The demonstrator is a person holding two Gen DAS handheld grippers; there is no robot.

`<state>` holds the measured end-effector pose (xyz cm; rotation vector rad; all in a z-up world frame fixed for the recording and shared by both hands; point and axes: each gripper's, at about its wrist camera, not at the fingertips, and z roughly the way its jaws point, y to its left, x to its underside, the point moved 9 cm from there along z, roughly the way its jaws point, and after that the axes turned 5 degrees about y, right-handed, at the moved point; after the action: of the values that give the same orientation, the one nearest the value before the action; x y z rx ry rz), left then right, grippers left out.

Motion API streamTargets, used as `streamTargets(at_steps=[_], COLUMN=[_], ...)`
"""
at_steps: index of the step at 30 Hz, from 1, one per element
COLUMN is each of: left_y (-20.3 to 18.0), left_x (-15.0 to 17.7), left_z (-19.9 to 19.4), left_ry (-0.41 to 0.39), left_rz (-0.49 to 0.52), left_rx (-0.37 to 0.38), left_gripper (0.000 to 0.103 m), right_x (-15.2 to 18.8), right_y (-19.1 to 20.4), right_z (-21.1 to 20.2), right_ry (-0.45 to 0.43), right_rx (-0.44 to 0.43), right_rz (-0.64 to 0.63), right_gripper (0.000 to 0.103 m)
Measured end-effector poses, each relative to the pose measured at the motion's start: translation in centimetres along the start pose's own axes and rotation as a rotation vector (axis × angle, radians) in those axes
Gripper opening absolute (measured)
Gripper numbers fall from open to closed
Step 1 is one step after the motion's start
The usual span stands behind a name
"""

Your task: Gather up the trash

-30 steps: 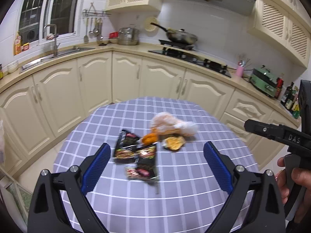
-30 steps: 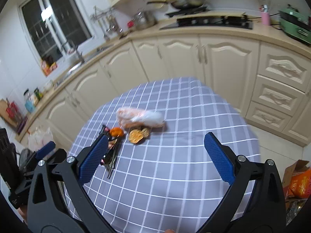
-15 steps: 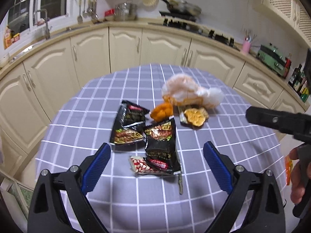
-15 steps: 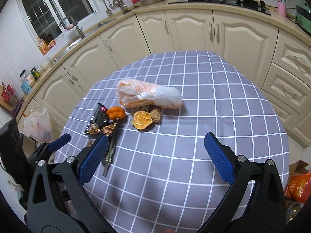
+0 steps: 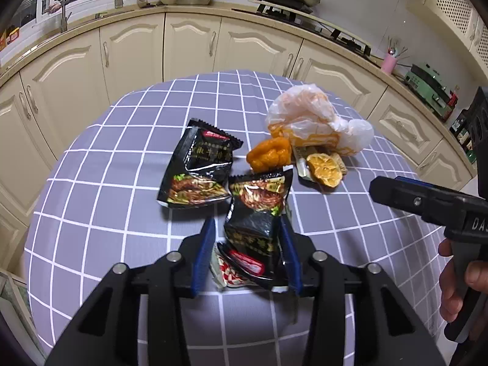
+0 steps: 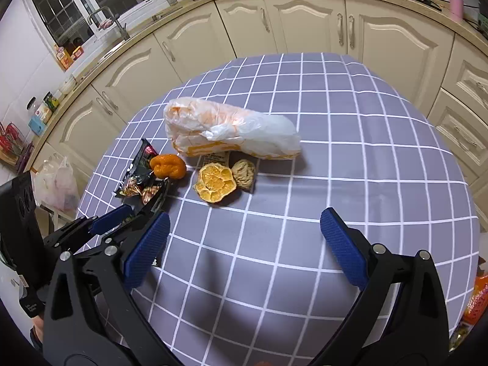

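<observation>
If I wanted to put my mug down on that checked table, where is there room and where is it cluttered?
Bare tablecloth lies right of the white plastic bag, and in front of the dried orange slice, around the open right gripper. The far edge behind the bag is bare too. It is crowded around the black snack wrappers, the orange peel and the left gripper.

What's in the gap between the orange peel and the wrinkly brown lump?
The dried orange slice lies between the orange peel and the brown lump, touching the lump. The right wrist view shows it best.

Three snack wrappers (image 5: 257, 210); two orange peels (image 5: 324, 170); one plastic bag (image 5: 311, 122); two grippers (image 5: 247, 248).
</observation>
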<state>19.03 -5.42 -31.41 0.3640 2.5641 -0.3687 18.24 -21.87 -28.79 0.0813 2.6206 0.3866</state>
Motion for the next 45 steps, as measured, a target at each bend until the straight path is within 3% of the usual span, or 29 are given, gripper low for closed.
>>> streamTargets(at_steps=[6,10,14,20,21,22,30,32,33,34,39,41,43,45], left_y=[-0.3,-0.4,-0.2,0.5,0.5,0.6,0.4,0.4,0.4,0.5,1.0,1.2,1.2,1.1], left_x=[-1.0,-1.3,-1.1,-0.7,-0.6,-0.5,-0.1,-0.2,-0.3,-0.4,-0.5,-0.4,-0.3,-0.2], left_z=[0.7,0.9,0.6,-0.1,-0.3,-0.4,-1.2,-1.5,-1.6,-1.7,-2.2,-2.2,-2.2,-2.3], left_ry=[0.004,0.004,0.002,-0.007,-0.008,-0.011,-0.018,-0.026,-0.029,-0.033,-0.043,-0.043,-0.041,-0.042], left_rz=[0.014,0.001,-0.006,-0.029,-0.031,-0.033,-0.038,-0.042,-0.042,-0.041,-0.049,-0.054,-0.055,-0.055], left_rx=[-0.014,0.013,0.029,0.030,0.031,0.033,0.033,0.034,0.034,0.034,0.029,0.028,0.028,0.029], left_gripper=[0.040,0.031,0.030,0.028,0.028,0.028,0.028,0.028,0.028,0.028,0.028,0.028,0.028,0.028], right_x=[-0.1,-0.3,-0.8,-1.4,-1.4,-1.2,-0.3,-0.8,-1.1,-1.3,-2.6,-3.1,-3.3,-3.1], right_y=[0.4,1.0,1.9,2.8,2.7,2.5,1.4,1.6,1.8,2.0,3.3,3.3,3.2,3.0], right_z=[1.4,2.4,3.3,4.1,4.1,3.9,2.8,2.6,2.5,2.4,3.1,4.1,4.4,4.5], right_ry=[0.009,0.018,0.007,0.003,0.006,0.008,0.005,-0.011,-0.022,-0.031,-0.035,-0.027,-0.034,-0.015], right_rx=[0.014,0.009,0.017,0.052,0.047,0.036,0.004,0.007,0.007,0.006,0.001,0.023,0.059,0.036], right_rz=[-0.012,-0.023,-0.043,-0.095,-0.093,-0.088,-0.061,-0.063,-0.065,-0.067,-0.069,-0.065,-0.079,-0.069], right_gripper=[0.097,0.082,0.076,0.041,0.031,0.029,0.028,0.033,0.051,0.057,0.057,0.054,0.030,0.021])
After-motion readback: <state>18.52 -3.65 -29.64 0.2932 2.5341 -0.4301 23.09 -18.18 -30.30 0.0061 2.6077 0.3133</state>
